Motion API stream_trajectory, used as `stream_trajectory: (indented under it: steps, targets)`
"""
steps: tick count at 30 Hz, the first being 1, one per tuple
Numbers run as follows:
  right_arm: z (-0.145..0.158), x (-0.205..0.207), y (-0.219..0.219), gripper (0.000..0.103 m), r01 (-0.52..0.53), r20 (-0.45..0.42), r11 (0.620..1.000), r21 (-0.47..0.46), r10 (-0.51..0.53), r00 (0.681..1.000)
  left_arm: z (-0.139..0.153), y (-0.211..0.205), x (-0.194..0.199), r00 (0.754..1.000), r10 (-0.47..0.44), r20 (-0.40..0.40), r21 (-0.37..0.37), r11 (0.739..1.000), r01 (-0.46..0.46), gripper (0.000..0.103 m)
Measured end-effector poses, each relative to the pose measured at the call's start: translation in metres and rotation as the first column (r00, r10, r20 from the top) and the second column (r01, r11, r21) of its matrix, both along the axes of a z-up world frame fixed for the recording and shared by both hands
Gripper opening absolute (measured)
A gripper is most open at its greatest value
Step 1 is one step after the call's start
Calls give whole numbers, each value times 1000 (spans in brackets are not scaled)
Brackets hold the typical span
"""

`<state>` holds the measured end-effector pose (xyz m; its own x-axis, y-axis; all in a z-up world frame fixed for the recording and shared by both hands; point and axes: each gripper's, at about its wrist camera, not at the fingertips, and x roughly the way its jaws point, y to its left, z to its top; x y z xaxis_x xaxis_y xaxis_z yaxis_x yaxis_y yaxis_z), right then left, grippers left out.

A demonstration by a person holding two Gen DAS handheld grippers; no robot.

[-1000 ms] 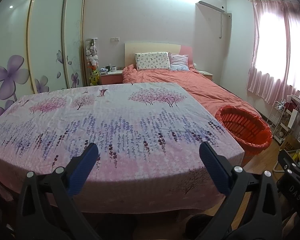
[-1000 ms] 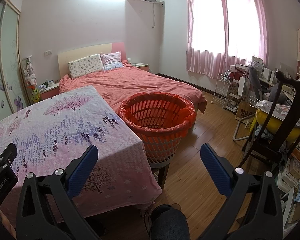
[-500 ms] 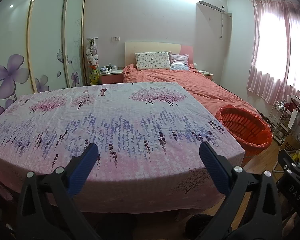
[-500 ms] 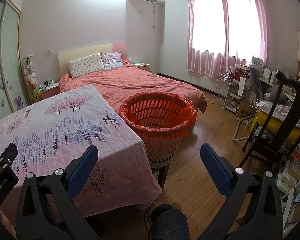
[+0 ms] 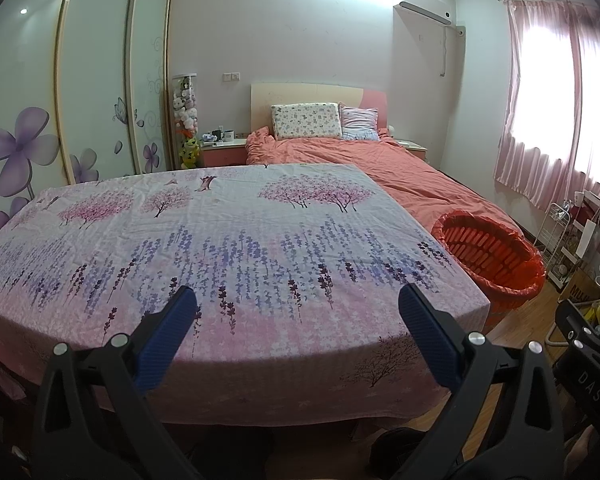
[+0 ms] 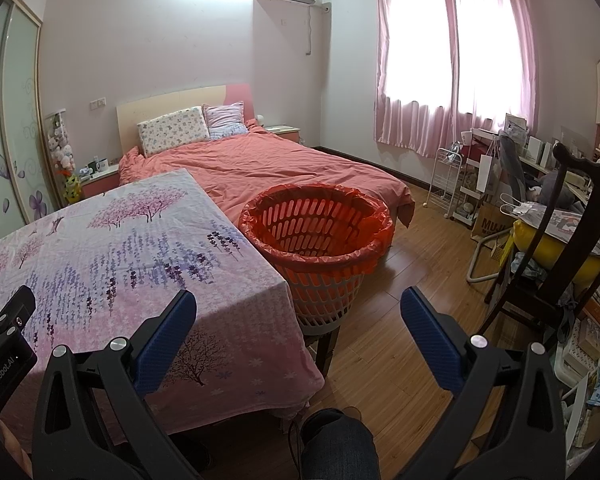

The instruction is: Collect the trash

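A white basket lined with an orange-red bag (image 6: 316, 236) stands on a stool right of the table; it also shows in the left wrist view (image 5: 490, 256). The table carries a floral pink and purple cloth (image 5: 220, 248), also in the right wrist view (image 6: 112, 256); I see no trash on it. My left gripper (image 5: 296, 316) is open and empty over the table's near edge. My right gripper (image 6: 298, 318) is open and empty, in front of the basket and the table's right corner.
A bed with a coral quilt (image 6: 276, 164) lies behind the table and basket. A dark wooden chair (image 6: 560, 248) and a cluttered desk stand at the right. A white wire rack (image 6: 448, 184) stands by the pink curtains. Wood floor (image 6: 420, 280) lies between basket and chair.
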<state>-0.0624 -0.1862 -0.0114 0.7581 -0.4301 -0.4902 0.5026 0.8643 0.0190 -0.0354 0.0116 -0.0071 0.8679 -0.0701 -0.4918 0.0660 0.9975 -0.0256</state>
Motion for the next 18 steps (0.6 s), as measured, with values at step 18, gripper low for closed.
stream_trajectory:
  steps: [18]
  targets:
    - [0, 0, 0, 101, 0, -1, 1000, 1, 0, 1000, -2, 2, 0, 1000, 2, -5, 1, 1000, -2, 99]
